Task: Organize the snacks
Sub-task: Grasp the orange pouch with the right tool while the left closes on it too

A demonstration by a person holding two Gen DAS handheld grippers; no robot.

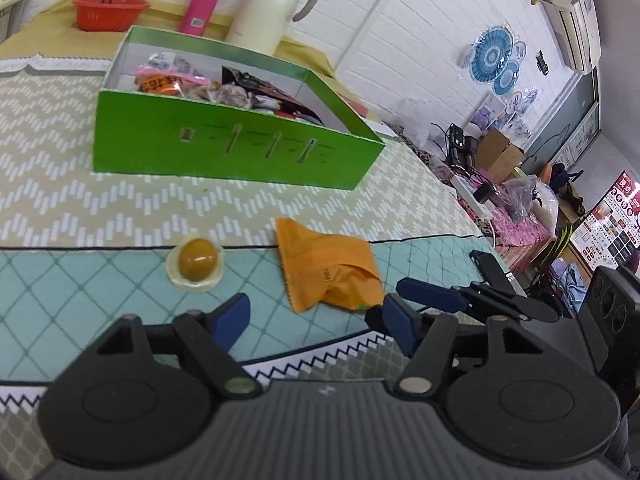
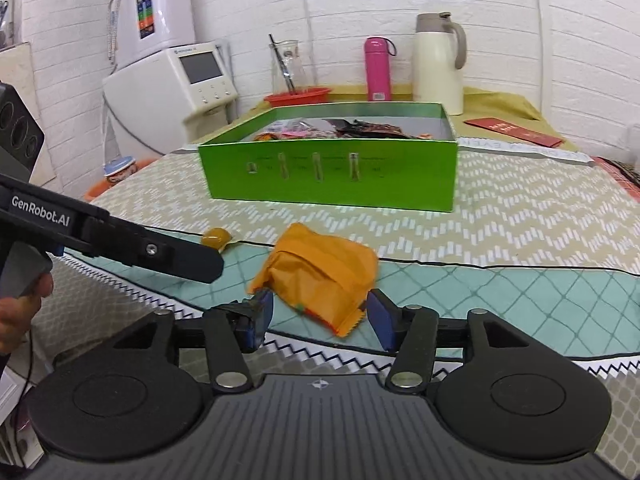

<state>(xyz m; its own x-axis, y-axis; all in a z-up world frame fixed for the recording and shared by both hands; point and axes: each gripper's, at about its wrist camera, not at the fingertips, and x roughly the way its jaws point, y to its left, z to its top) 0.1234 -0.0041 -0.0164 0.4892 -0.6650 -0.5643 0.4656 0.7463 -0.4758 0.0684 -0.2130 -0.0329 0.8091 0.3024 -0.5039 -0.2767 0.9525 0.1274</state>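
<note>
An orange snack packet (image 2: 320,276) lies on the teal part of the table mat, its near end between the blue pads of my right gripper (image 2: 320,316). The jaws stand open around it, with a small gap at the right pad. My left gripper (image 1: 314,320) is open and empty just short of the same orange packet (image 1: 328,268), which lies ahead of it and slightly right. A small jelly cup (image 1: 196,264) sits left of the packet. Behind both stands an open green box (image 1: 224,148) with several wrapped snacks inside. One finger (image 2: 180,258) of the left gripper reaches in from the left.
A pink bottle (image 2: 377,68), a cream thermos jug (image 2: 438,64), a red basket (image 2: 298,98) and a glass carafe stand behind the green box (image 2: 328,176). A white appliance (image 2: 172,80) stands at the back left. A red envelope (image 2: 512,132) lies to the right.
</note>
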